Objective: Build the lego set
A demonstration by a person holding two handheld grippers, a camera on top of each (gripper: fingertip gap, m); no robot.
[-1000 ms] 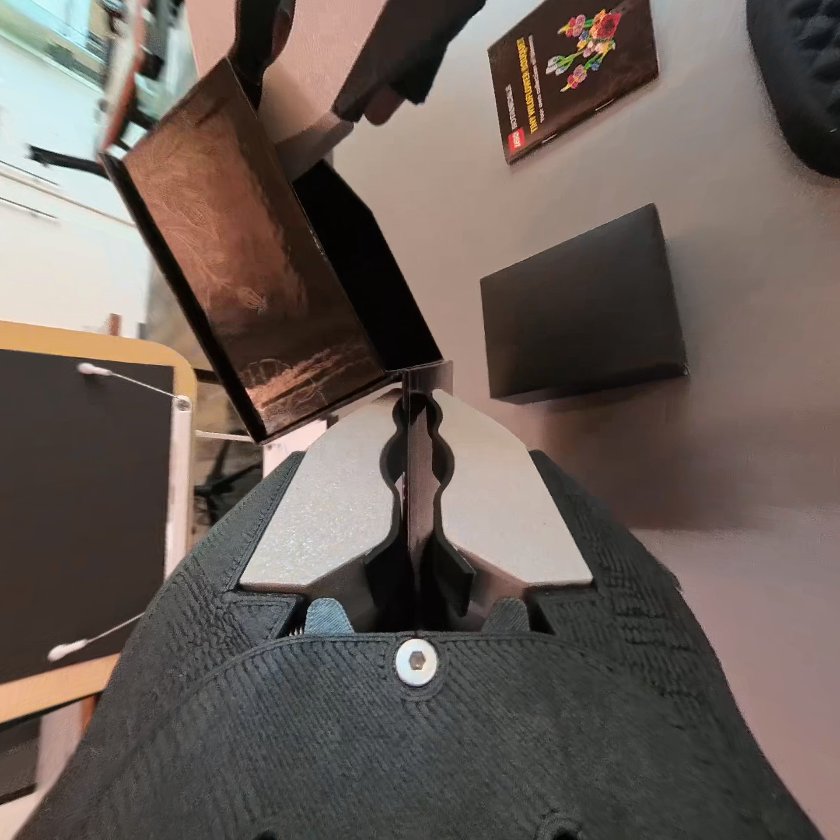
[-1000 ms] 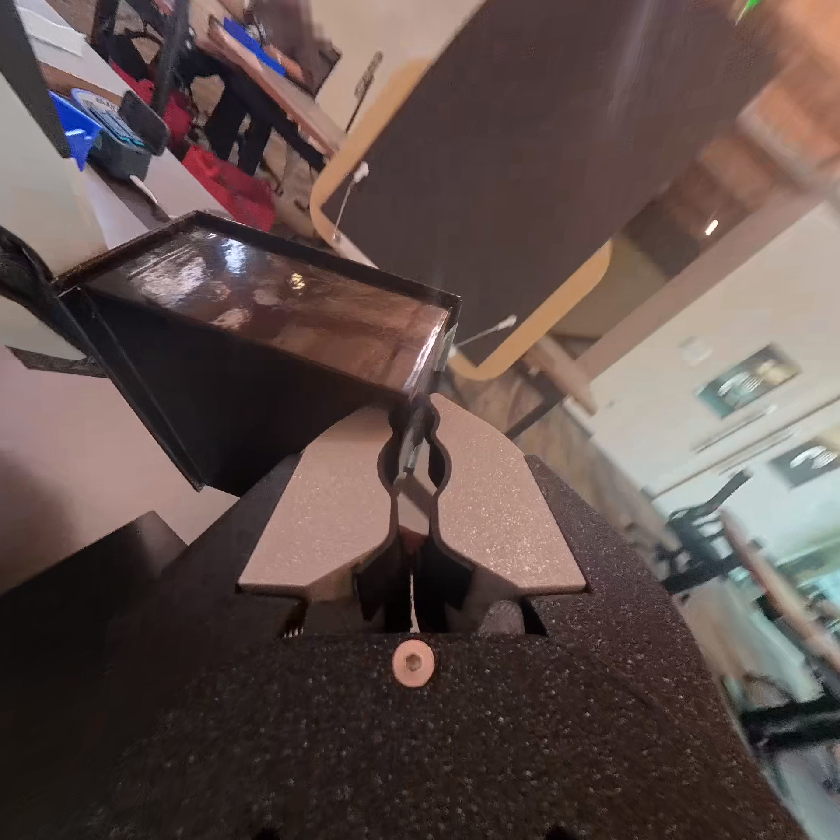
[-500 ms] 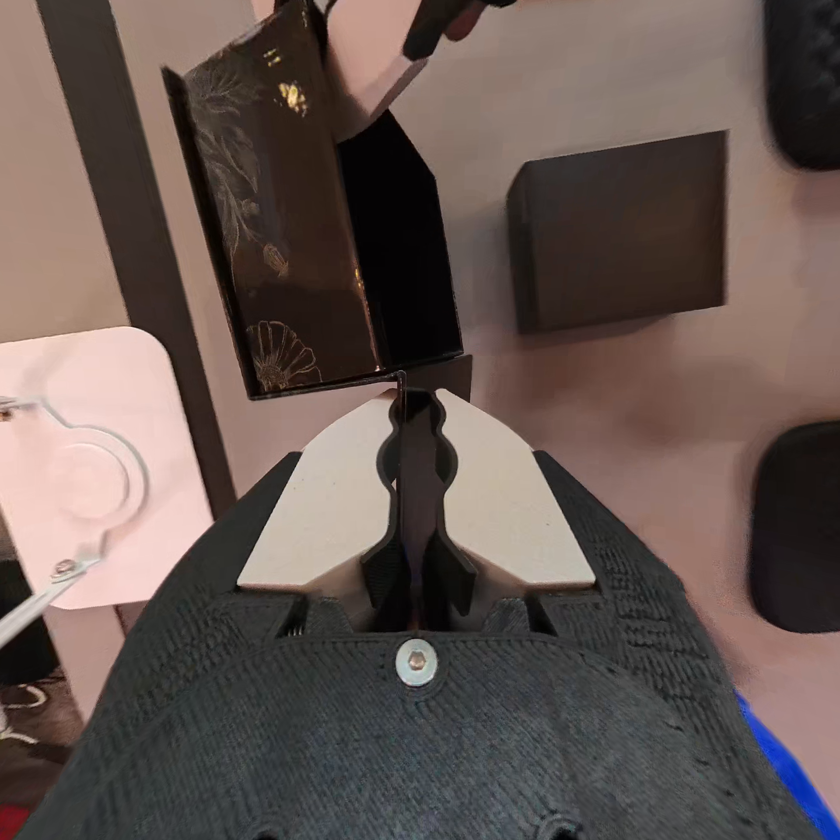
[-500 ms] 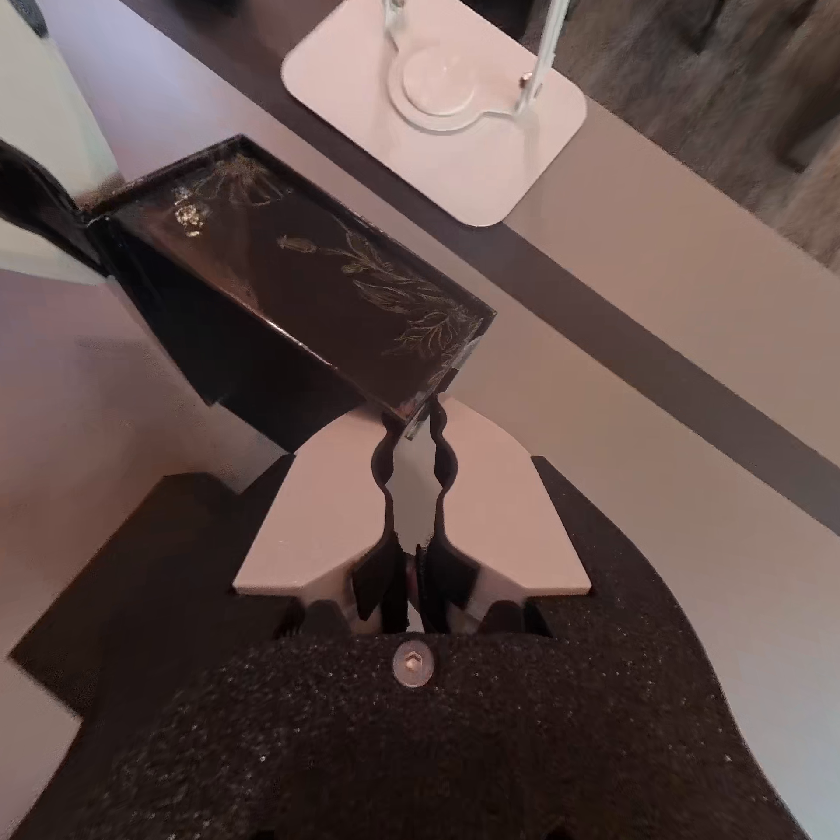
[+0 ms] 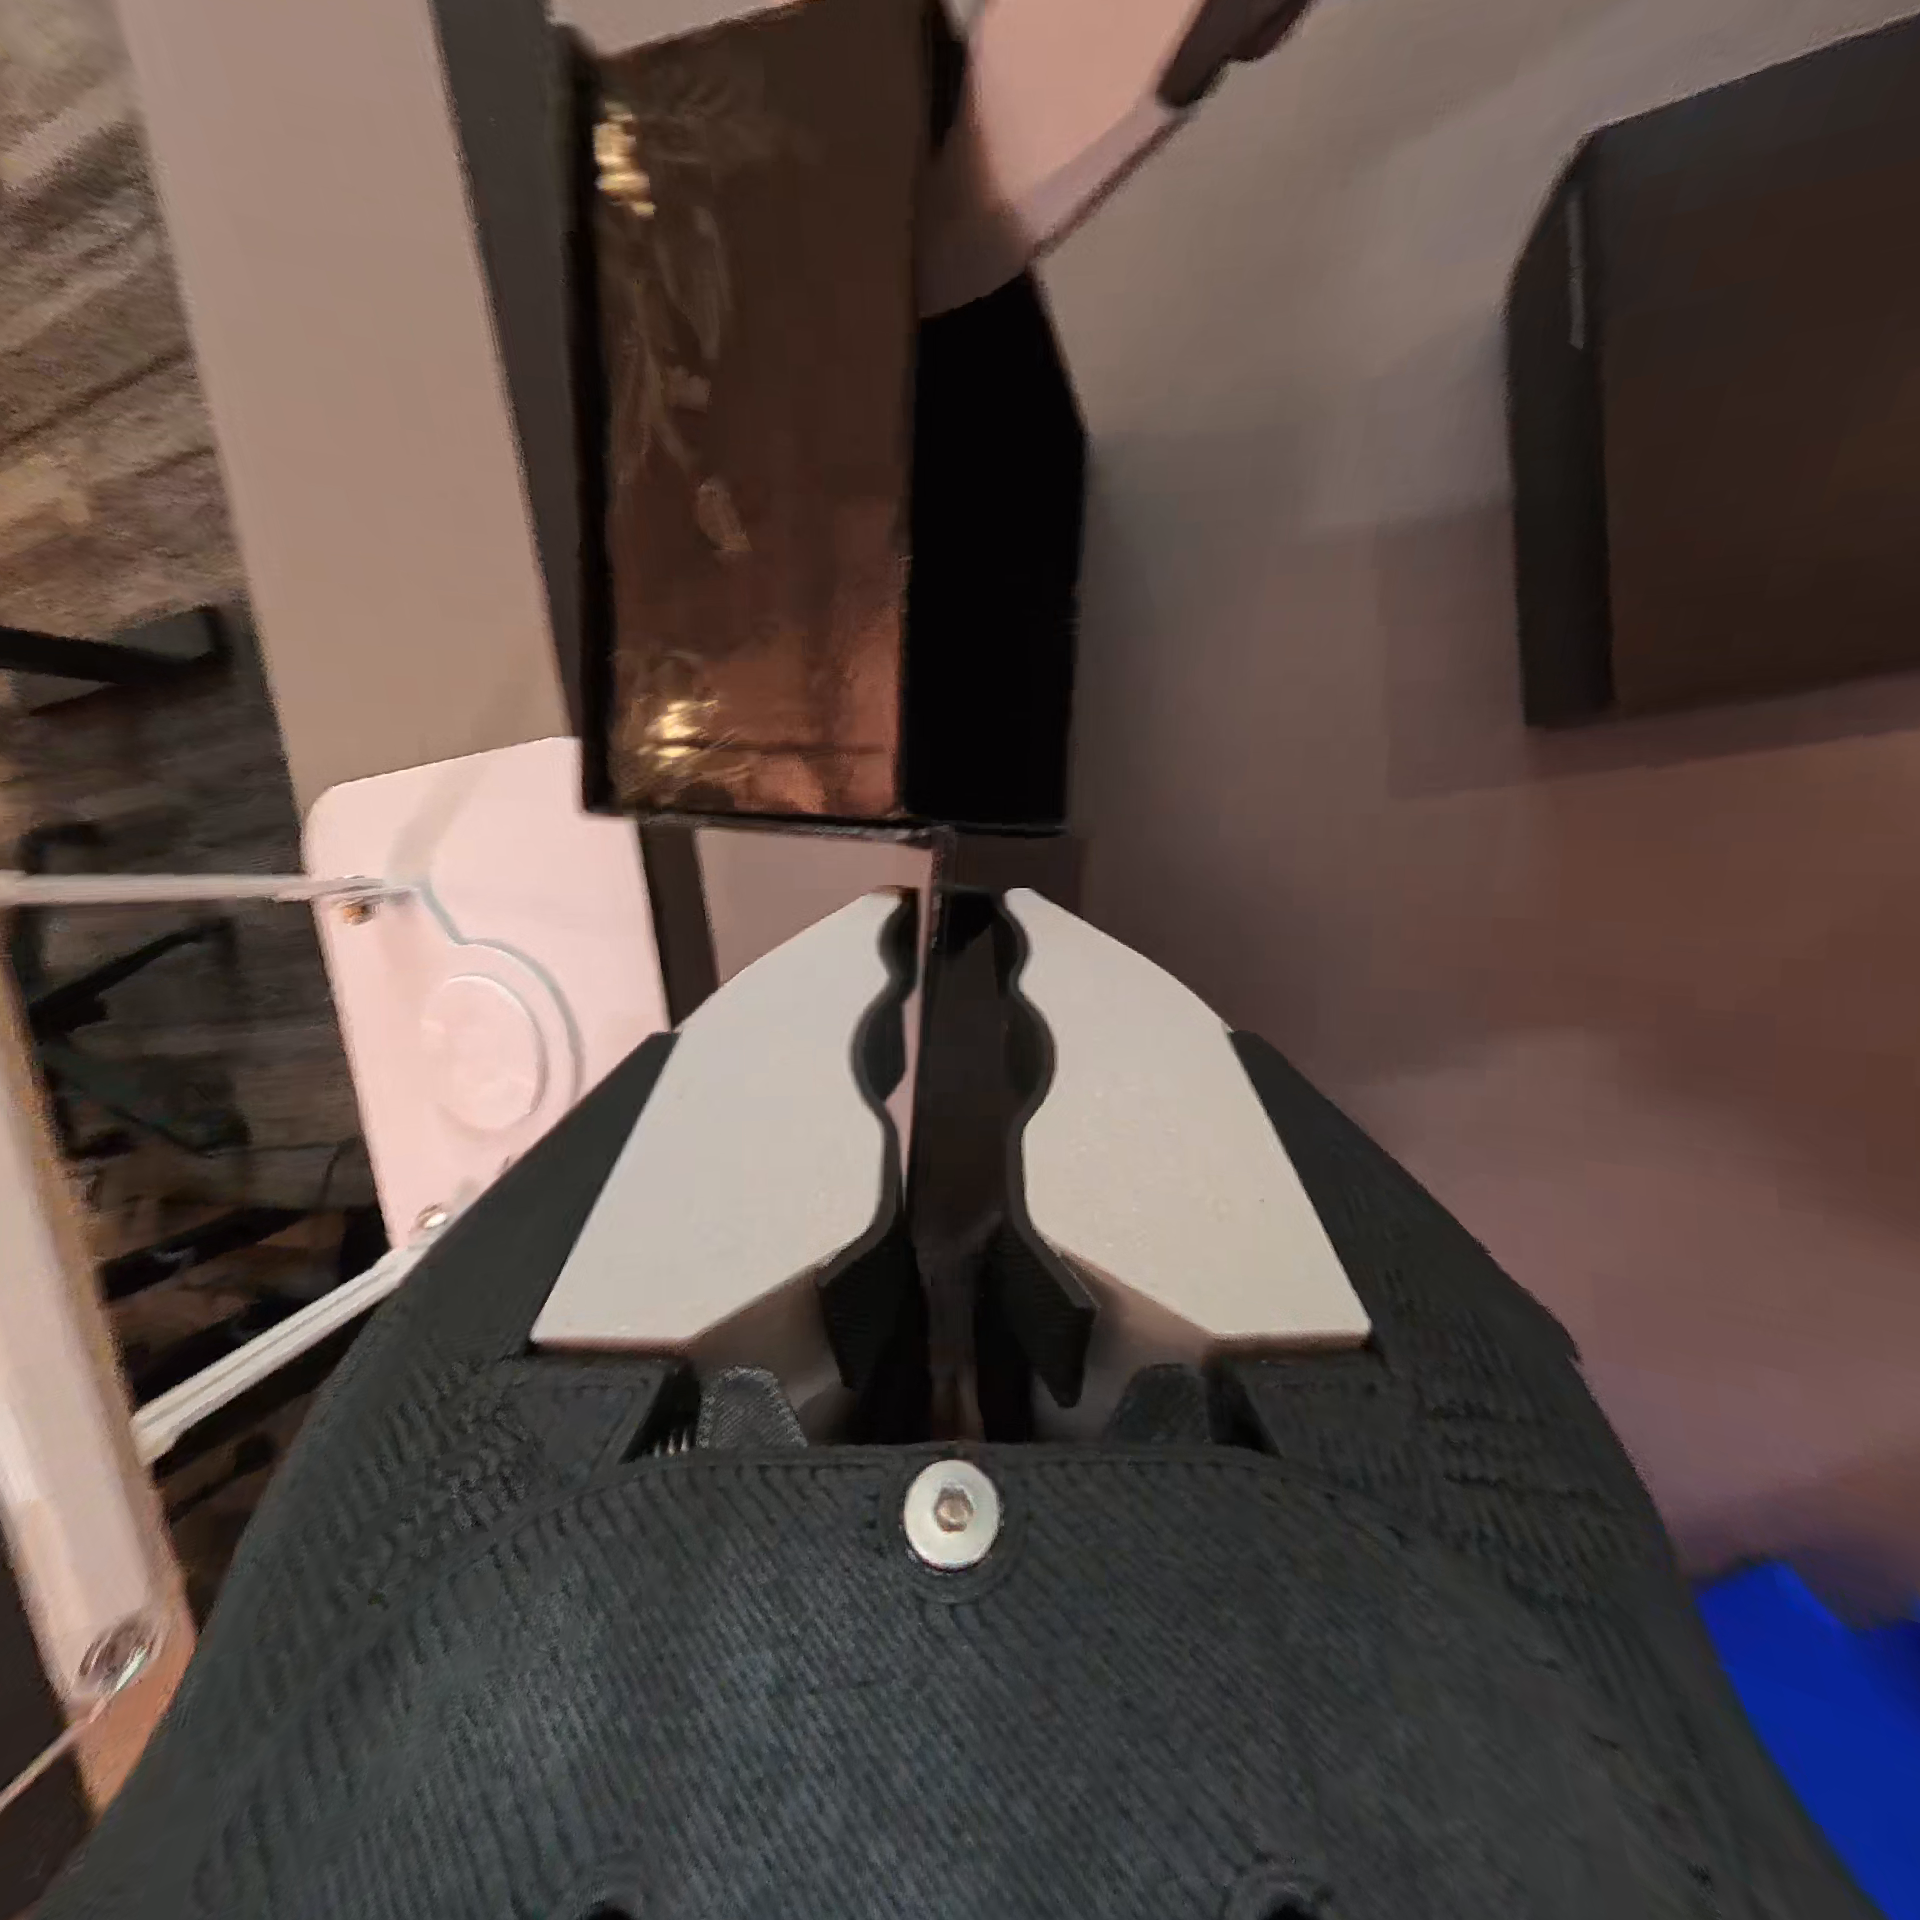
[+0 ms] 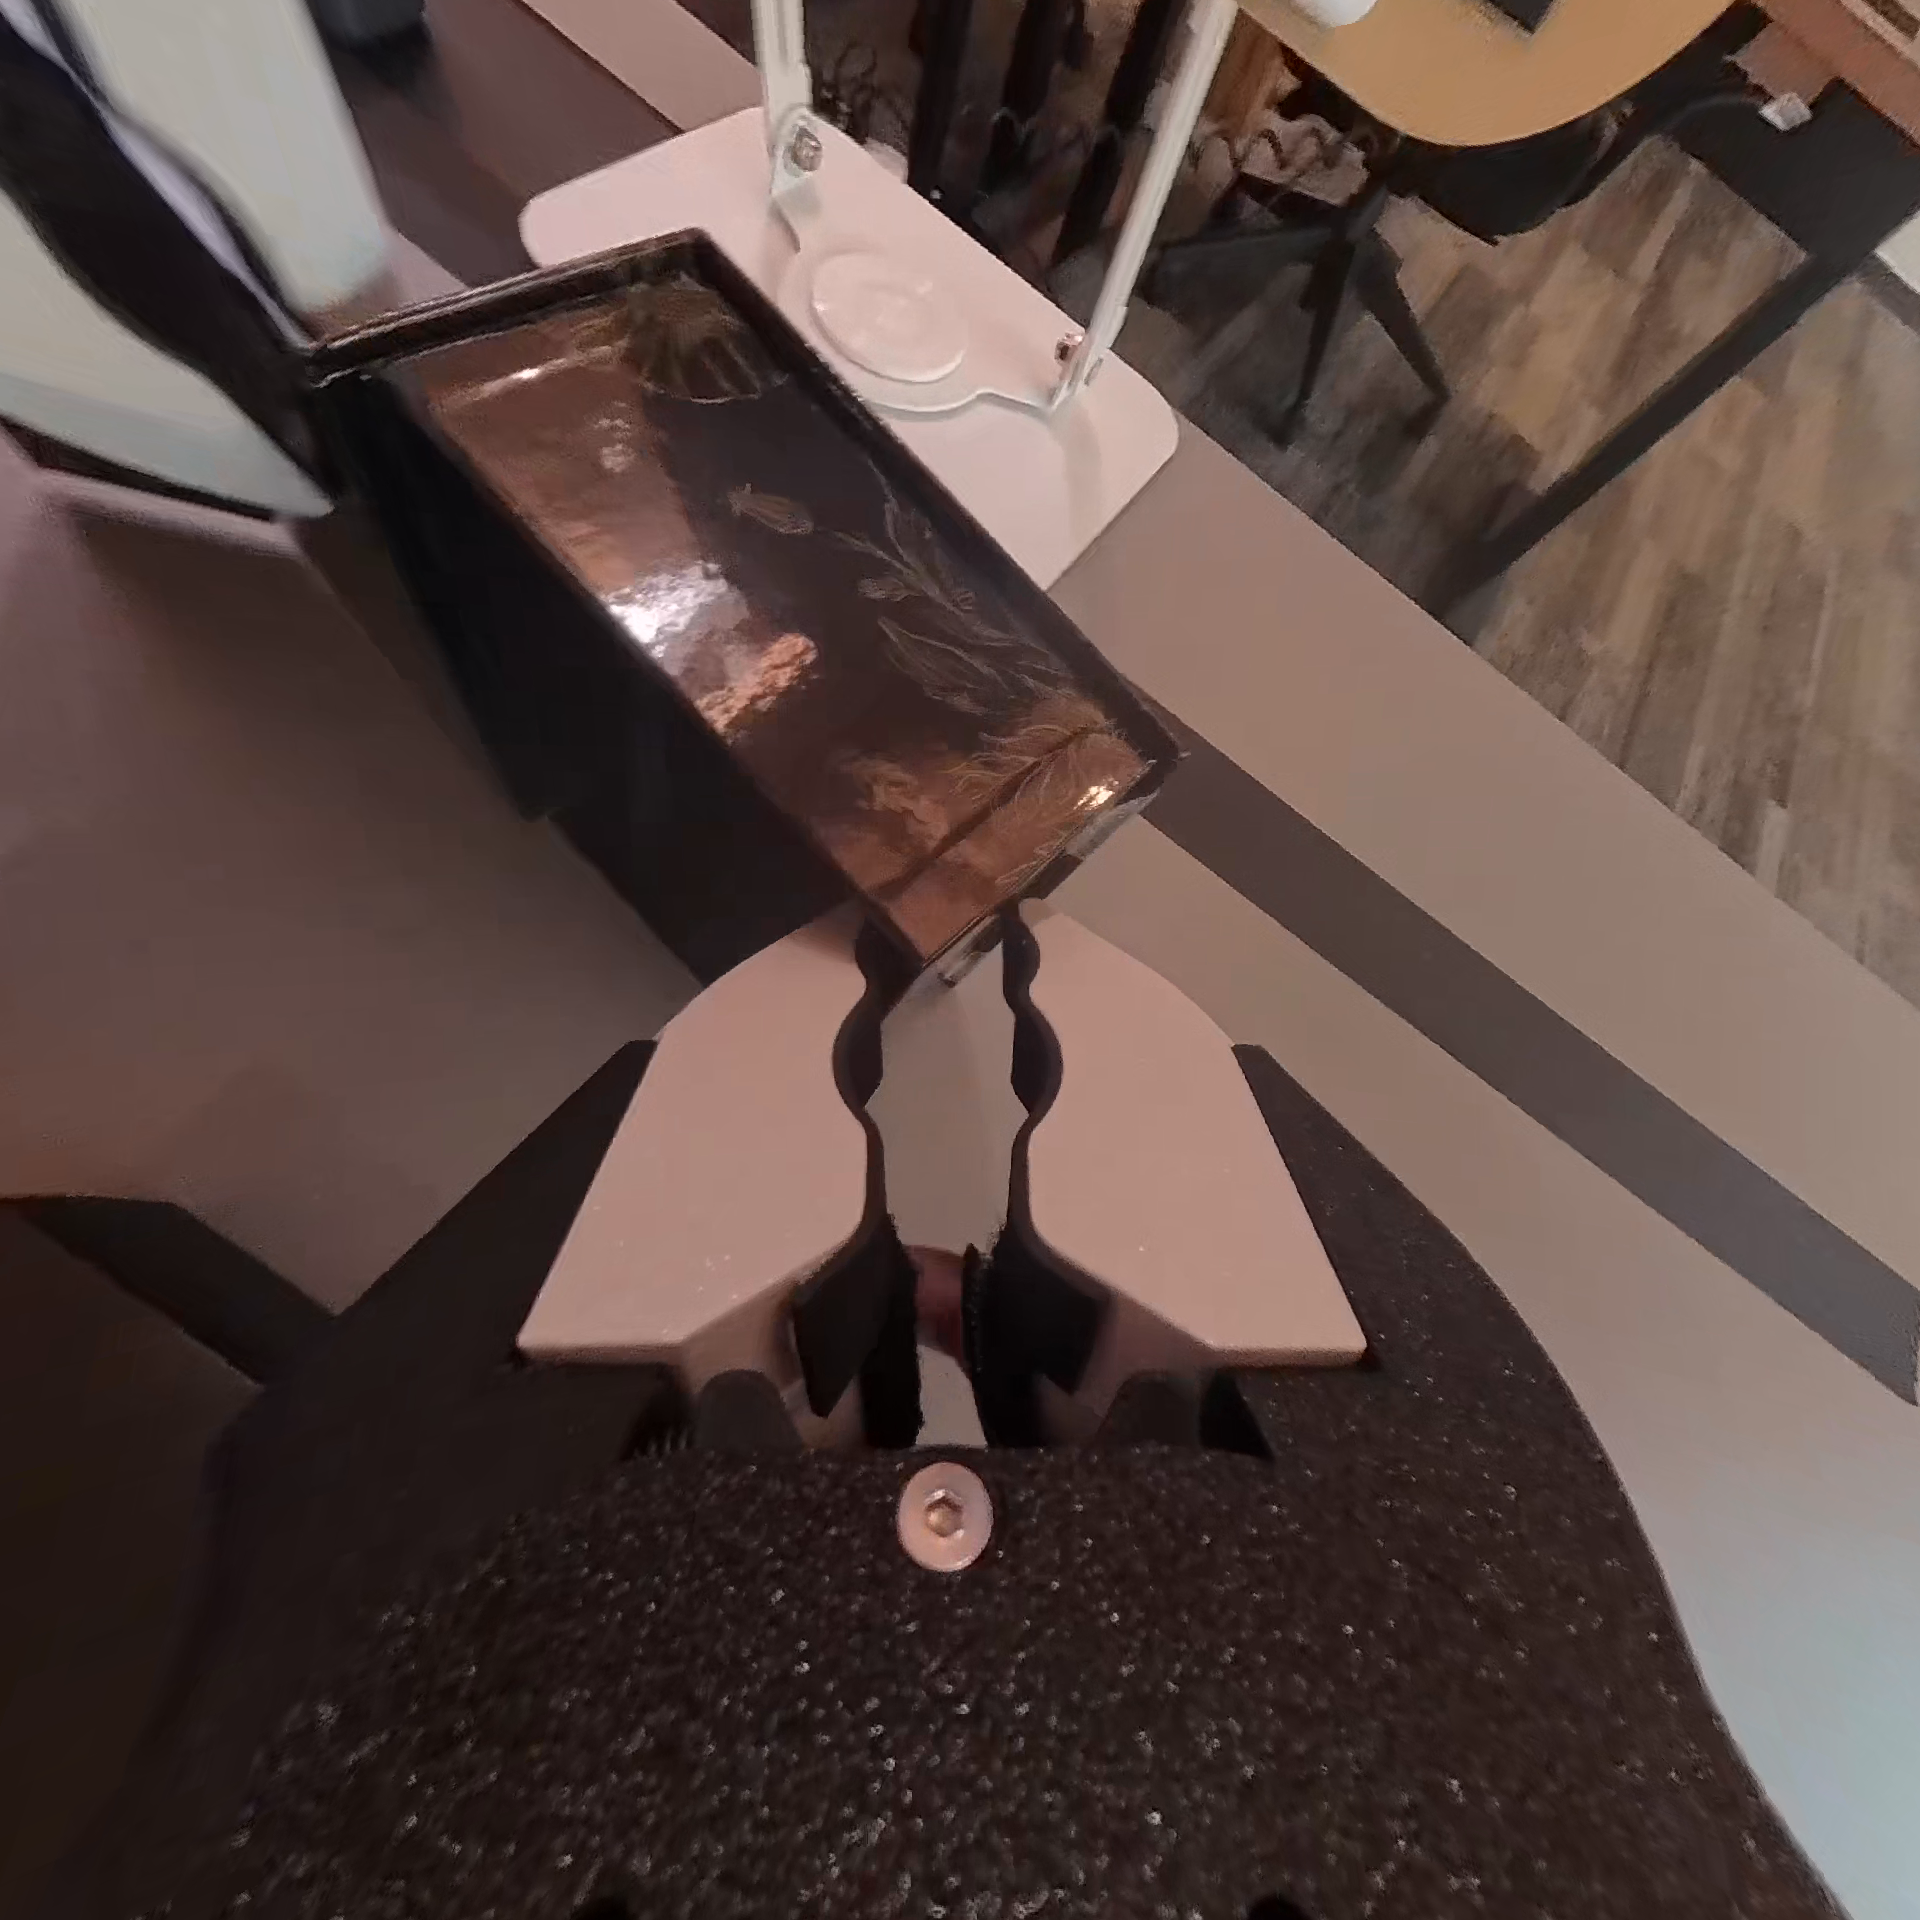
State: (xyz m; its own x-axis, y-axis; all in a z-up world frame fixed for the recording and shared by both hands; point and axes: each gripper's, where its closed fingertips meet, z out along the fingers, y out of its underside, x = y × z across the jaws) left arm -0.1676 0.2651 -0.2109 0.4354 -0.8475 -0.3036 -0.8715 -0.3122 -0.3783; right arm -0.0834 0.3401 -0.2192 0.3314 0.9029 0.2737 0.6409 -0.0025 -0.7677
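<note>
A black box with a glossy, flower-printed inside hangs in the air between both grippers; it shows in the left wrist view [image 5: 748, 468] and the right wrist view [image 6: 727, 582]. My left gripper [image 5: 961, 904] is shut on a thin black wall at the box's near end. My right gripper [image 6: 940, 935] has its jaws slightly parted around the box's near corner, which sits between the tips. The right gripper's pale finger [image 5: 1039, 156] shows at the box's far end. The left gripper [image 6: 156, 312] is a blur at top left.
A second black box [image 5: 1714, 447] lies on the table to the right. A white stand base [image 6: 935, 343] with a clear frame stands by the table's edge, beyond a dark strip [image 6: 1455, 1018]. A blue object [image 5: 1818, 1662] is at lower right. Wood floor lies past the edge. There is about 12 cm between the tips of the two grippers. The blue object [image 5: 1818, 1662] is about 25 cm from my left fingertips and 35 cm from my right.
Both grippers have swung the box down from facing the room to over the table and turned it. The right gripper's jaws have widened; the left stays shut.
</note>
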